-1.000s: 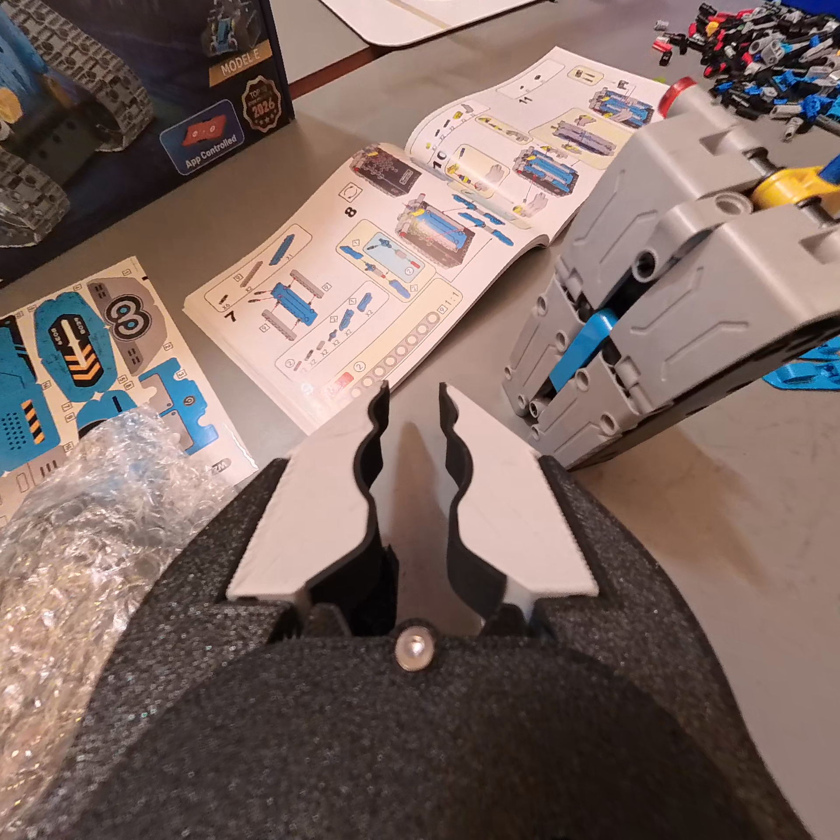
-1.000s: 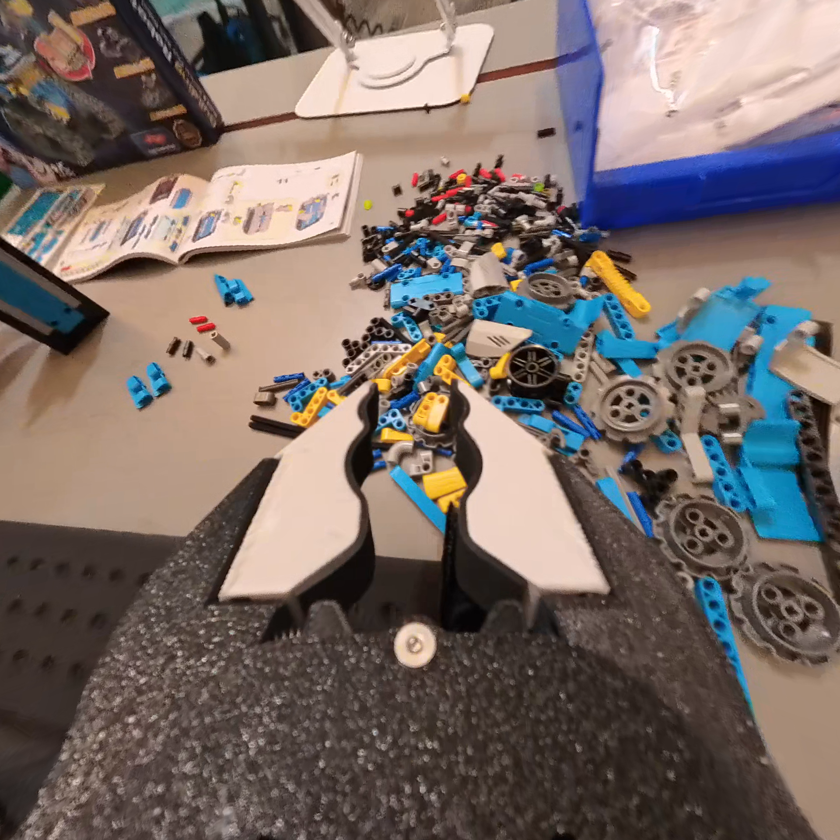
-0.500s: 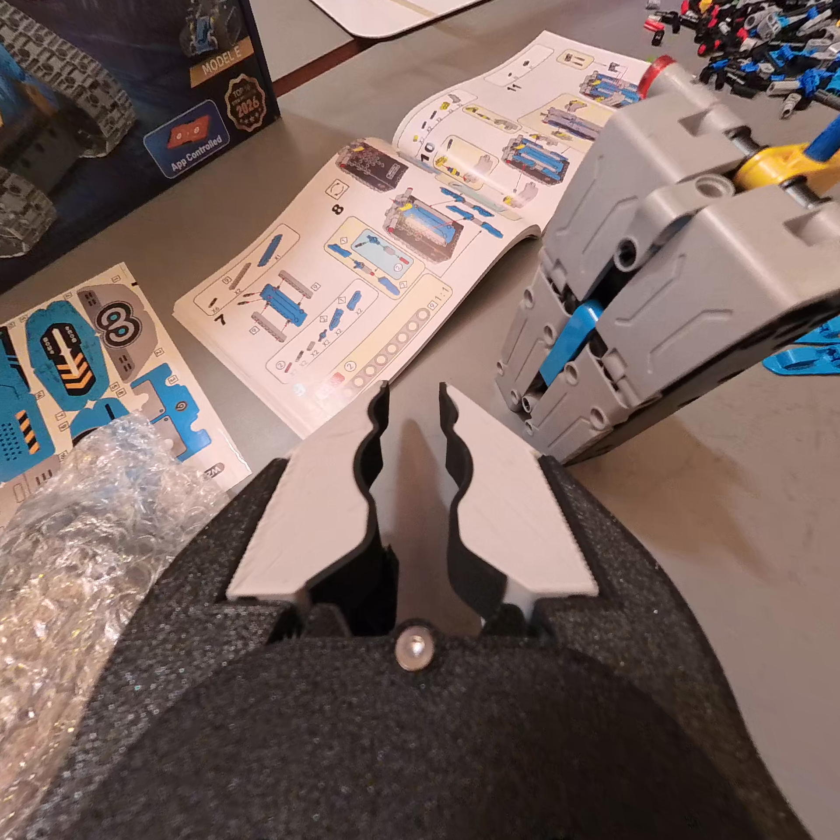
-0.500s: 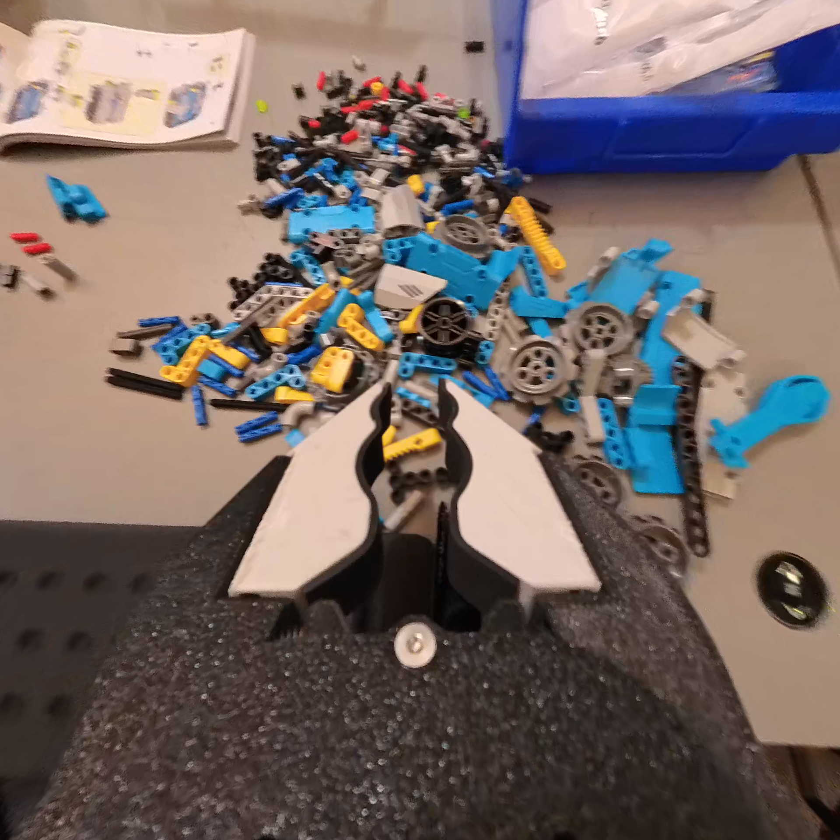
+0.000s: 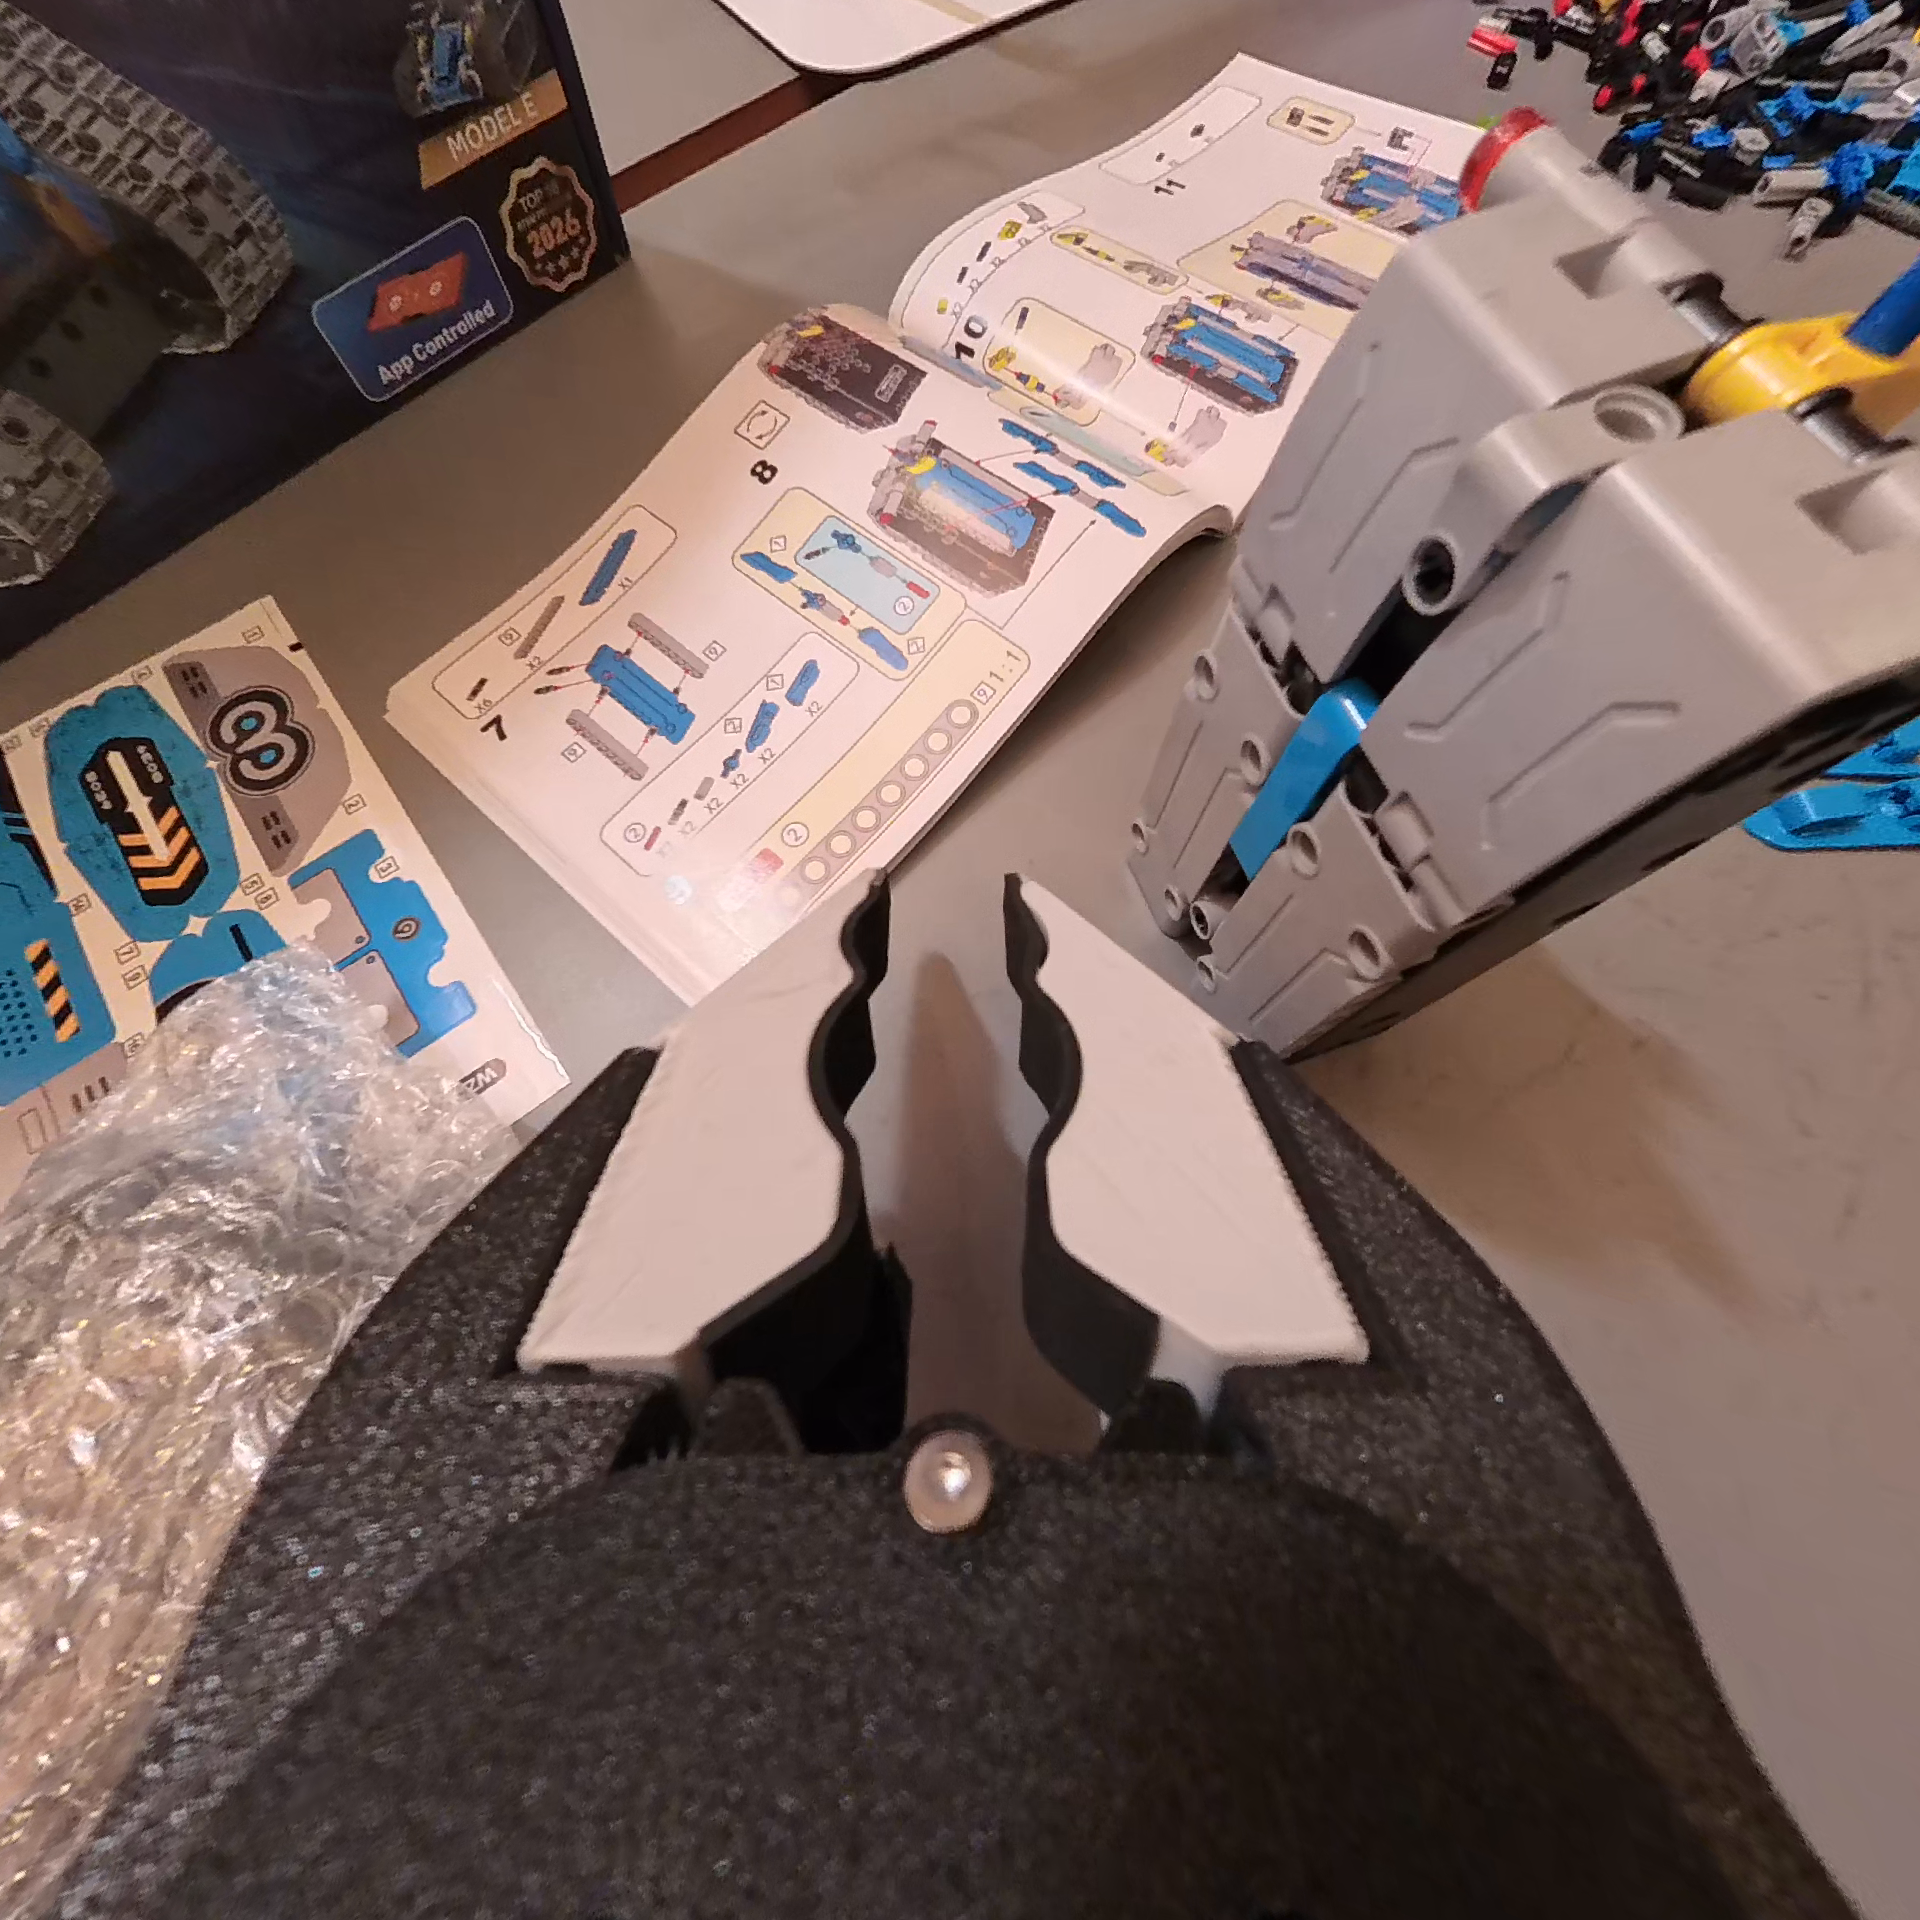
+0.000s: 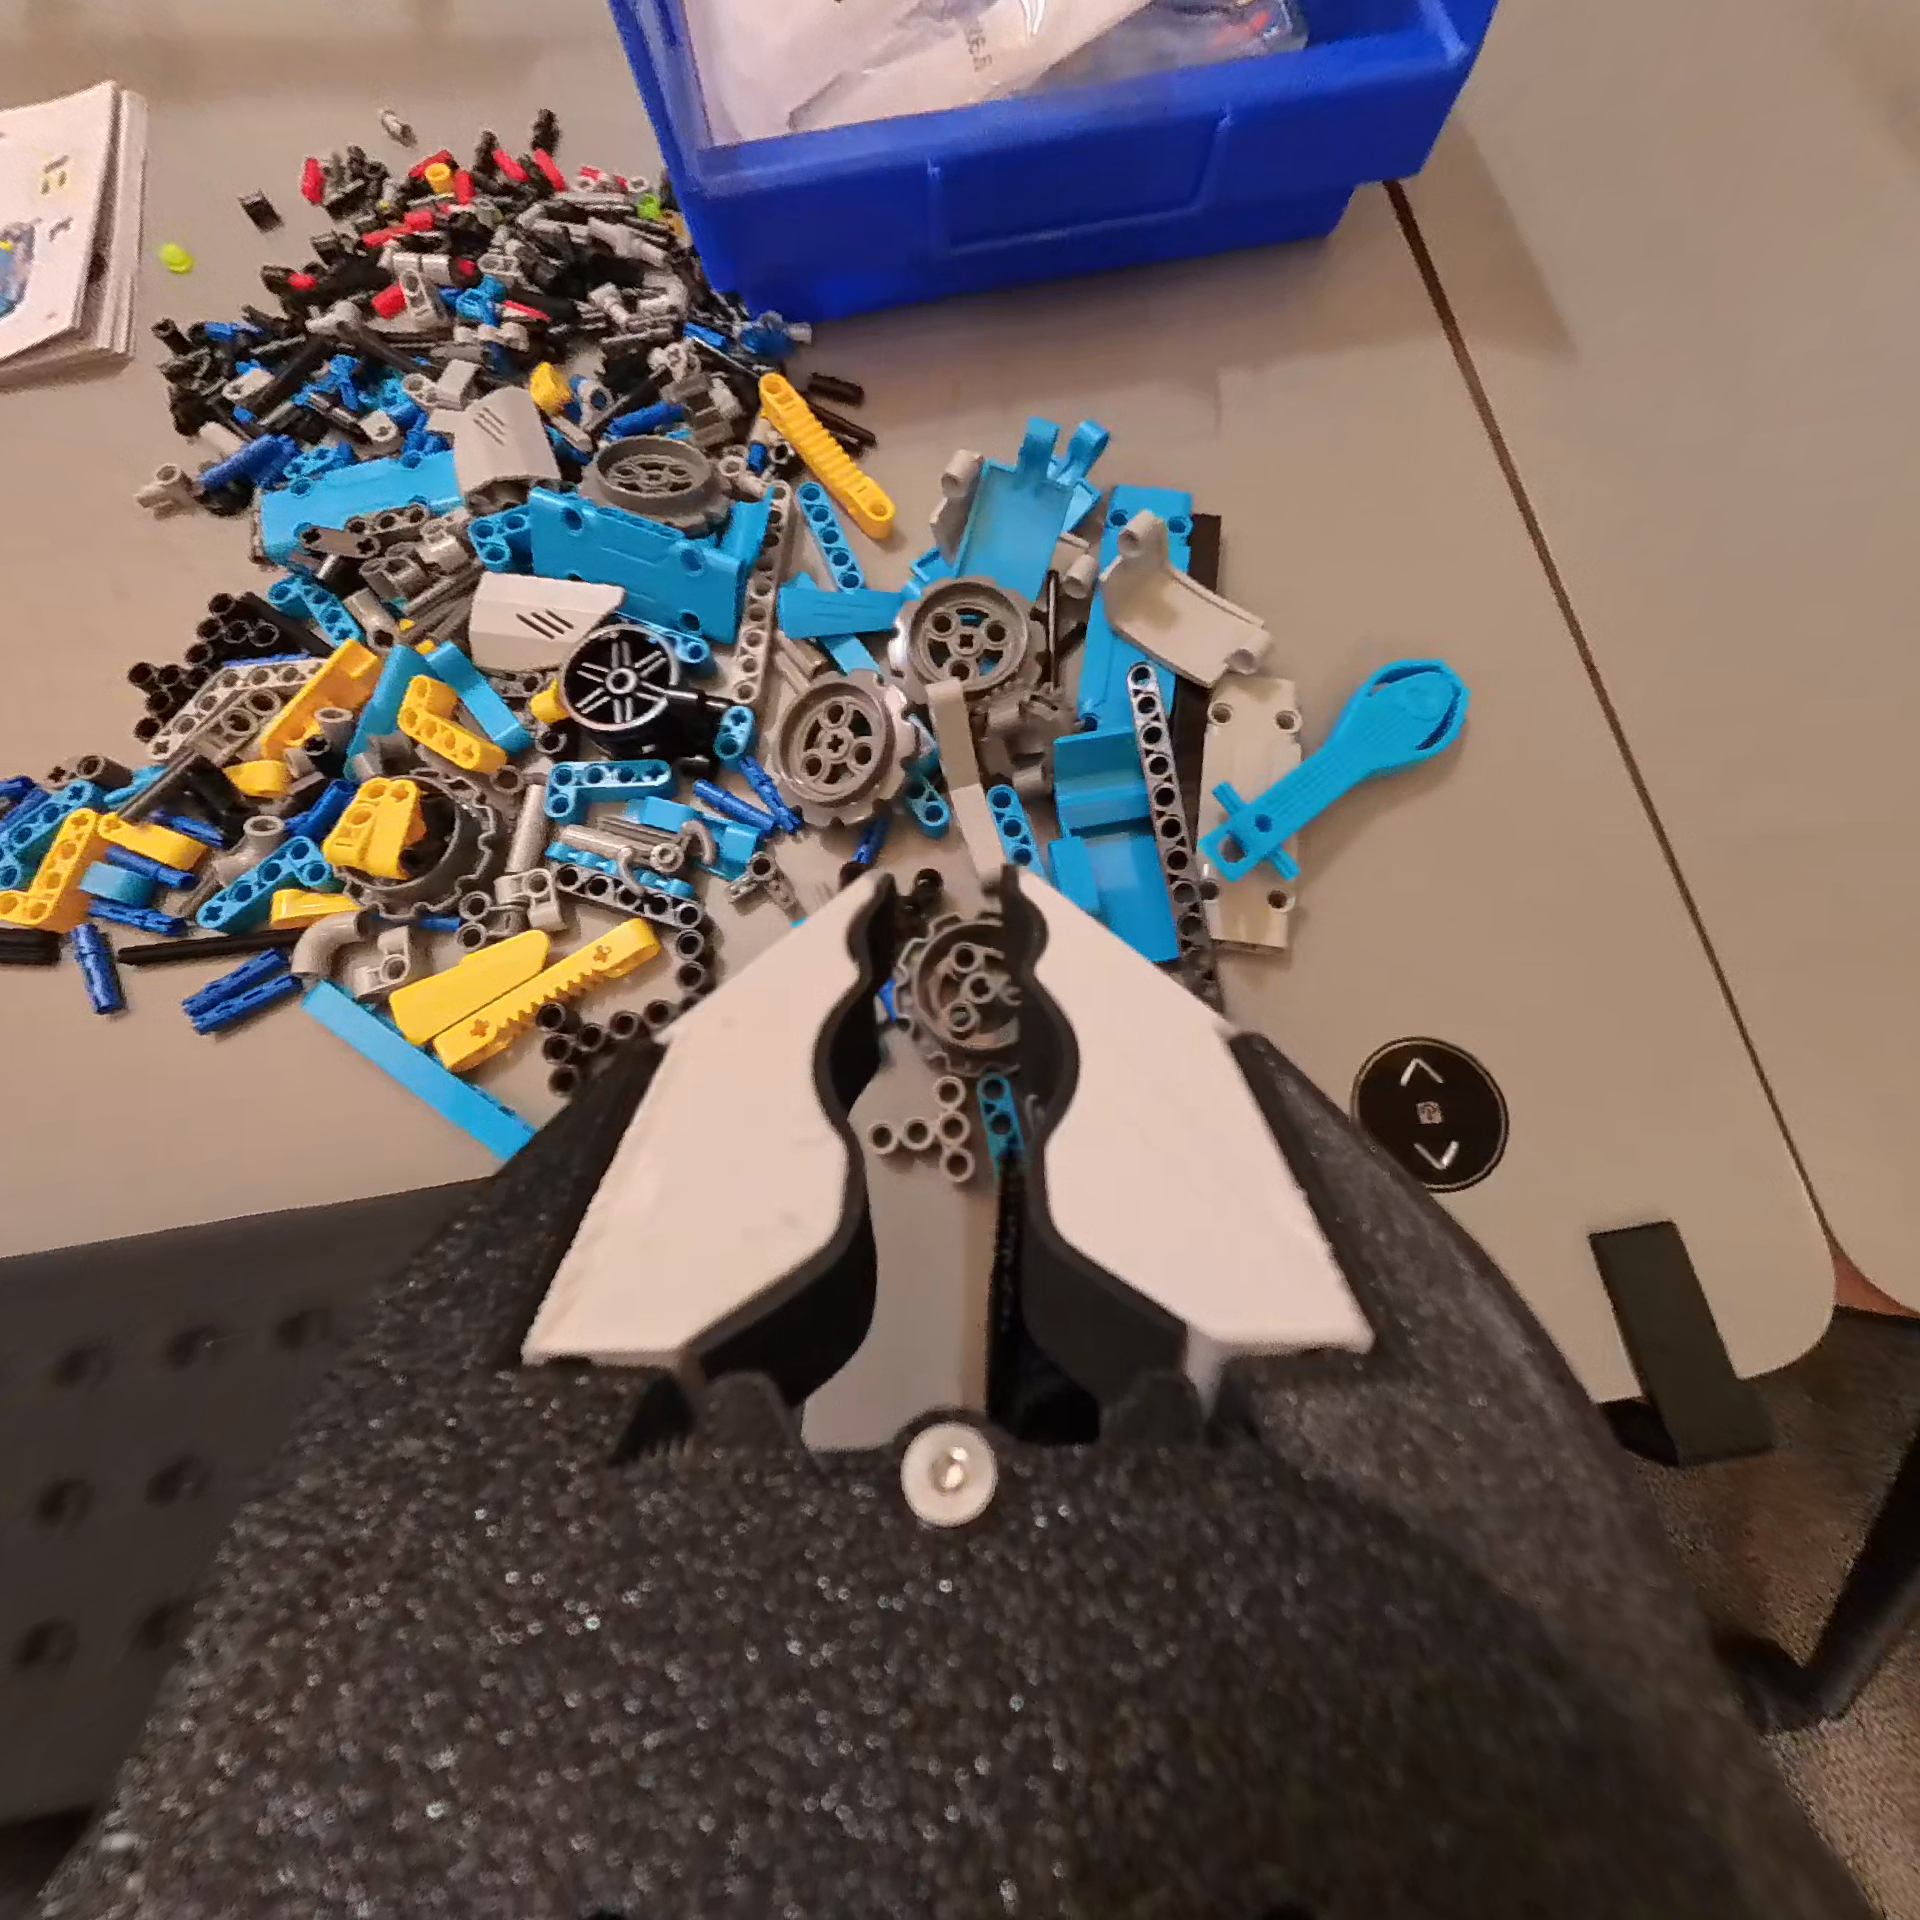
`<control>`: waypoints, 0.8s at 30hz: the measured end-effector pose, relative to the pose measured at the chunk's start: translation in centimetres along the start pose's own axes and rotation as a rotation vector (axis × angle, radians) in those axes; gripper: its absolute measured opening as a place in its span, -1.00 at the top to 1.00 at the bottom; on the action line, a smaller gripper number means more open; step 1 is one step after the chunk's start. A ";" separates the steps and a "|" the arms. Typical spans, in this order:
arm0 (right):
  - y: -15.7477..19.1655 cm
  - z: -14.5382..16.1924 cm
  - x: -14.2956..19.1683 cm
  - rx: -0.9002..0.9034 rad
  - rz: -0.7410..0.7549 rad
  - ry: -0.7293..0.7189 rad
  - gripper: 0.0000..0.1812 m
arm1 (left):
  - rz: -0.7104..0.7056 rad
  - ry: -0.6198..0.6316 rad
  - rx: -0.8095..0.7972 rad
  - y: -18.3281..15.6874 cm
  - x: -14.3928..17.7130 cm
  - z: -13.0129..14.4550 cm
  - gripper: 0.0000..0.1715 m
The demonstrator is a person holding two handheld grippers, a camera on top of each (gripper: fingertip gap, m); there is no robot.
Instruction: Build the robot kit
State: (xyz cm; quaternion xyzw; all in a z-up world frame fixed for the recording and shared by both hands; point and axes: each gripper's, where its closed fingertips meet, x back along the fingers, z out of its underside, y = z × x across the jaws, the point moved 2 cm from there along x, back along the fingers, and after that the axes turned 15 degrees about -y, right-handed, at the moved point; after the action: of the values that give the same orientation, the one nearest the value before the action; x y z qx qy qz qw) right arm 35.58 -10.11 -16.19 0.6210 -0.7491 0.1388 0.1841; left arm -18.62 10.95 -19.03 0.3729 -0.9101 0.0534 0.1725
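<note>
over the brick pile (image 6: 582, 644), right tool (image 6: 945, 894) spread; left tool (image 5: 943, 899) spread, seemingly empty.

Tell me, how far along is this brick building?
Done: one chunky grey and blue brick assembly stands beside the open paper instruction booklet. In hand: nothing; the left hand-held gripper and right hand-held gripper are open and empty. Left: a big heap of loose plastic pieces on the grey table.

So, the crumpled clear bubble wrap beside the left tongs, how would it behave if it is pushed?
The crumpled clear bubble wrap looks thin and airy, so it is probably very light and would slide or crumple rather than resist. It overlaps the blue sticker sheet, so a push might drag that sheet along.
</note>
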 end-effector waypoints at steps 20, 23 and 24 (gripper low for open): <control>-4.8 1.2 0.9 -0.092 0.156 0.042 0.78 | 0.000 0.000 -0.007 0.0 0.0 0.0 0.75; -4.8 1.3 0.8 -0.104 0.147 0.045 0.78 | -0.001 -0.001 -0.008 -0.1 0.0 0.0 0.75; -4.7 1.4 0.8 -0.110 0.141 0.045 0.78 | -0.001 -0.001 -0.008 0.0 0.0 0.0 0.75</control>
State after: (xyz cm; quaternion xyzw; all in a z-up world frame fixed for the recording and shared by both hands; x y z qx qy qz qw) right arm 39.89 -12.28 -17.18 0.5522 -0.7933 0.1239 0.2246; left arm -18.60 10.91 -19.00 0.3729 -0.9102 0.0493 0.1734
